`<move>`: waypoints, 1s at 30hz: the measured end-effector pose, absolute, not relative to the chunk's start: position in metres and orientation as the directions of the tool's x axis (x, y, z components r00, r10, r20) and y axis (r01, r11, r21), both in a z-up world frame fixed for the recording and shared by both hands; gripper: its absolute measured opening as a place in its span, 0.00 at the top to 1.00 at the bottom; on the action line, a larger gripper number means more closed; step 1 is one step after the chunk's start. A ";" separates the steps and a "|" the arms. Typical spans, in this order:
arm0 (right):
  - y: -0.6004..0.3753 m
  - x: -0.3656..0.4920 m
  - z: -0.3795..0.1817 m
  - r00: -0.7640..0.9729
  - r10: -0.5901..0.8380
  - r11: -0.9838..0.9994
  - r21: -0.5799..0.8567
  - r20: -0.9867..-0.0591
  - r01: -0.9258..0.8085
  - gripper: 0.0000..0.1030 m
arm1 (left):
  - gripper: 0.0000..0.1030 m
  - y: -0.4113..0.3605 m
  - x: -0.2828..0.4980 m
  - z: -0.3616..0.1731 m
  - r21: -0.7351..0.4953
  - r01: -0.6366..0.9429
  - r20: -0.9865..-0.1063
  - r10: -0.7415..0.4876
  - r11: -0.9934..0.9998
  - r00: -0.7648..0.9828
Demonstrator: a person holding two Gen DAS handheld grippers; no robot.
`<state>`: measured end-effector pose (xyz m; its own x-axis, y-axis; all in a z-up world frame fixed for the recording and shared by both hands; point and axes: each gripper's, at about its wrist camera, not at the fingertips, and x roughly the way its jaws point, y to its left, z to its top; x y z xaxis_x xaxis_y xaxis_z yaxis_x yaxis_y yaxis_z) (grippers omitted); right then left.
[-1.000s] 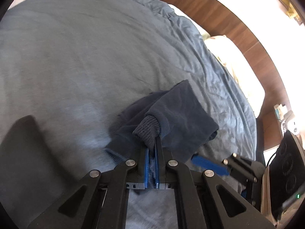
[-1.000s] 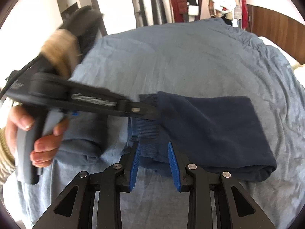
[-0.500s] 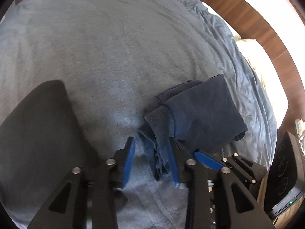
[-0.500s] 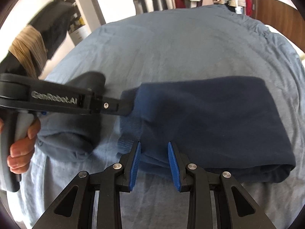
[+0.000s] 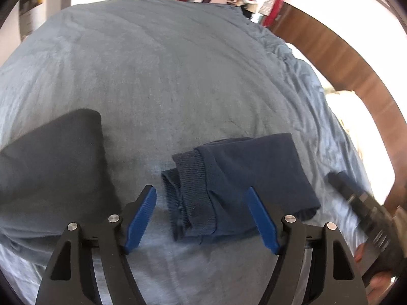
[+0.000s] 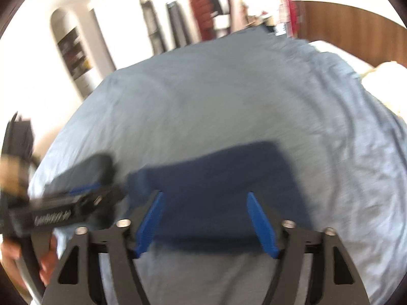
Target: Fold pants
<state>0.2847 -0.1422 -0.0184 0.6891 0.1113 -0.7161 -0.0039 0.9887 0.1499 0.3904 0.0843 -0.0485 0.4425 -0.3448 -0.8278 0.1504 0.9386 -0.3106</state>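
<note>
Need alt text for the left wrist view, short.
Folded navy pants lie on a blue-grey bedspread, ribbed cuffs nearest the camera. The left tool is opening, its blue pads clear of the fabric. A dark cushion sits left.

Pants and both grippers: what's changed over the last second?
The left gripper let go of the ribbed cuff it was clamping; its jaws are opening, pads clear. The right gripper is opening too and has pulled back. The pants stay folded on the blue bedcover.
</note>
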 end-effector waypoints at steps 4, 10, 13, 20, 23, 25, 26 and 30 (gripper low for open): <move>-0.182 0.305 -0.020 0.708 0.009 0.989 0.110 -0.706 0.097 0.27 | 0.29 0.074 0.397 -0.066 -0.285 0.089 -0.846 -0.294 0.954 0.445; -0.221 0.325 -0.044 0.673 -0.041 0.972 0.126 -0.738 0.196 0.27 | 0.29 0.069 0.404 -0.085 -0.242 0.042 -0.875 -0.237 0.969 0.423; -0.230 0.332 -0.054 0.659 -0.049 0.972 0.117 -0.750 0.205 0.27 | 0.29 0.067 0.409 -0.094 -0.239 0.028 -0.885 -0.230 0.971 0.405; -0.235 0.346 -0.082 0.601 0.026 0.968 0.170 -0.799 0.183 0.27 | 0.28 0.061 0.419 -0.111 -0.253 0.034 -0.895 -0.247 0.967 0.371; -0.237 0.350 -0.088 0.592 0.041 0.966 0.183 -0.805 0.182 0.28 | 0.28 0.062 0.423 -0.116 -0.270 0.041 -0.894 -0.266 0.962 0.361; -0.236 0.351 -0.091 0.586 0.045 0.968 0.180 -0.809 0.173 0.28 | 0.28 0.062 0.425 -0.118 -0.289 0.044 -0.889 -0.285 0.956 0.358; -0.235 0.351 -0.093 0.581 0.050 0.969 0.180 -0.813 0.169 0.28 | 0.28 0.062 0.427 -0.121 -0.298 0.044 -0.888 -0.294 0.953 0.353; -0.232 0.353 -0.102 0.564 0.070 0.970 0.188 -0.823 0.155 0.32 | 0.27 0.067 0.431 -0.134 -0.367 0.014 -0.878 -0.351 0.930 0.325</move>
<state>0.3529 -0.2324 -0.1023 0.5641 0.0697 -0.8228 0.1548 0.9699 0.1882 0.4307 0.0671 -0.1343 0.3252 -0.3509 -0.8781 0.0136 0.9303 -0.3667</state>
